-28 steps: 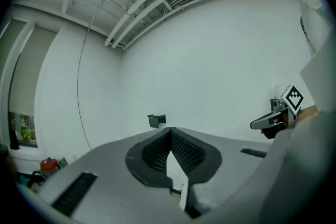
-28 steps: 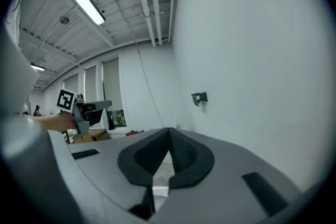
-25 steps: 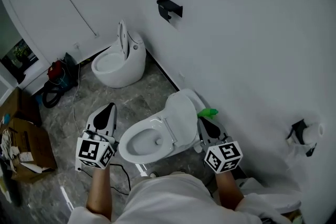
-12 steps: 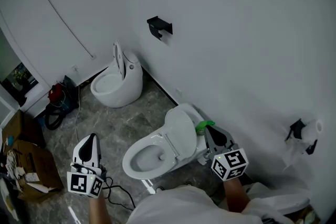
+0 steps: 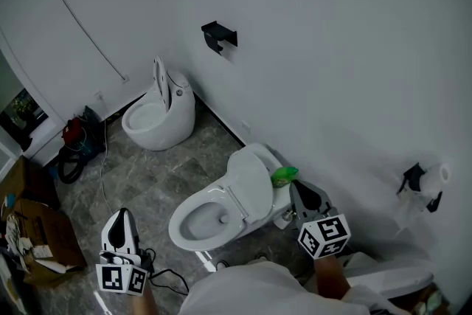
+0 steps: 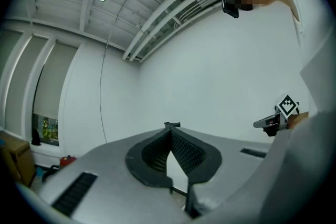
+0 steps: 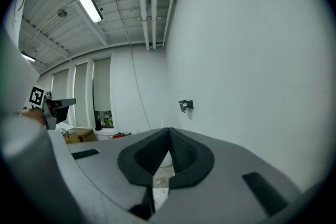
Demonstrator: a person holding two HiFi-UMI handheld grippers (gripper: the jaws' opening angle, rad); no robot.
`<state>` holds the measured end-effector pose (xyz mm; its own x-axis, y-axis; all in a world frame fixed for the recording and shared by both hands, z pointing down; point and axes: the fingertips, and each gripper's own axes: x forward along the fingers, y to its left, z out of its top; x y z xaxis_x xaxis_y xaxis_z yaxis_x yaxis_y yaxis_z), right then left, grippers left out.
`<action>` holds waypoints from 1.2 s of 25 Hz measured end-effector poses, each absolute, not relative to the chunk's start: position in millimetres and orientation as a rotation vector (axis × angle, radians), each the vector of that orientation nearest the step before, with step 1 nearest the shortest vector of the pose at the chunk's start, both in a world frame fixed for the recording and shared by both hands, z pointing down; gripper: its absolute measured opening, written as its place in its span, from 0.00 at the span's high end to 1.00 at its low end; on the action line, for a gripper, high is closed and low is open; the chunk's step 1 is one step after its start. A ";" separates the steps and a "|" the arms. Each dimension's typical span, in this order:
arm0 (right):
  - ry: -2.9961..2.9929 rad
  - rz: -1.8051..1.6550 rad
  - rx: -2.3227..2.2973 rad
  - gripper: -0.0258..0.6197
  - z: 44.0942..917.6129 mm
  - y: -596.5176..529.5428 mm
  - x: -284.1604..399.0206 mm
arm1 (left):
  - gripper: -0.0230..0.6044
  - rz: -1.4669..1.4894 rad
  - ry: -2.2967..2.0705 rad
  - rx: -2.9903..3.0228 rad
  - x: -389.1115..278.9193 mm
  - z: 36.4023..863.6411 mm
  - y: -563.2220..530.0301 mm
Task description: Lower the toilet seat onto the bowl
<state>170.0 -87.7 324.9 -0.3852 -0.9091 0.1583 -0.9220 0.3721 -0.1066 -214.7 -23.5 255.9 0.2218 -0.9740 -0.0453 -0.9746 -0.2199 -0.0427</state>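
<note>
Both grippers were clenched shut and empty: the left gripper at lower left, the right gripper at lower right beside the toilet. Its seat stood raised at lower centre.

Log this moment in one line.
left gripper shut, empty | right gripper shut, empty | white ceramic toilet: lid raised

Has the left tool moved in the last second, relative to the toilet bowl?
Yes. In the head view the left tool has pulled away from the toilet bowl, down and leftward, toward the person.
</note>
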 end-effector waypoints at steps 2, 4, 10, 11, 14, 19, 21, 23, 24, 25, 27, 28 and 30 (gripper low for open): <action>-2.542 0.260 1.694 0.96 321.9 -86.6 165.9 | 0.95 0.034 1.925 -2.419 -213.0 257.1 -21.5; -2.543 0.252 1.687 0.96 321.5 -86.6 162.4 | 0.95 0.072 1.913 -2.430 -210.6 253.7 -22.6; -2.555 0.283 1.657 0.96 330.1 -79.8 137.8 | 0.95 0.133 1.906 -2.433 -224.7 246.1 -25.1; -2.555 0.290 1.652 0.96 331.9 -77.8 134.3 | 0.95 0.134 1.902 -2.437 -225.5 245.8 -25.9; -2.549 0.300 1.655 0.96 335.2 -74.9 128.0 | 0.95 0.123 1.870 -2.456 -223.4 247.0 -29.4; -2.528 0.294 1.683 0.96 332.8 -72.9 122.9 | 0.95 0.103 1.836 -2.477 -225.4 250.9 -35.9; -2.509 0.294 1.692 0.96 334.1 -72.6 122.0 | 0.95 0.095 1.823 -2.486 -226.2 253.1 -38.4; -2.494 0.278 1.691 0.96 334.2 -72.2 119.3 | 0.95 0.088 1.814 -2.496 -227.8 256.1 -40.0; -2.493 0.272 1.689 0.96 333.7 -71.6 117.7 | 0.95 0.088 1.815 -2.502 -229.1 258.0 -40.6; -2.494 0.271 1.687 0.96 333.2 -70.7 116.3 | 0.95 0.092 1.818 -2.508 -230.4 259.9 -40.8; -2.497 0.276 1.680 0.96 333.4 -69.5 112.5 | 0.95 0.099 1.817 -2.518 -231.7 262.7 -41.0; -2.497 0.276 1.675 0.96 333.8 -69.7 109.7 | 0.95 0.100 1.811 -2.523 -231.8 263.4 -41.5; -2.496 0.273 1.665 0.96 334.2 -70.8 103.5 | 0.95 0.103 1.798 -2.531 -232.0 264.9 -42.7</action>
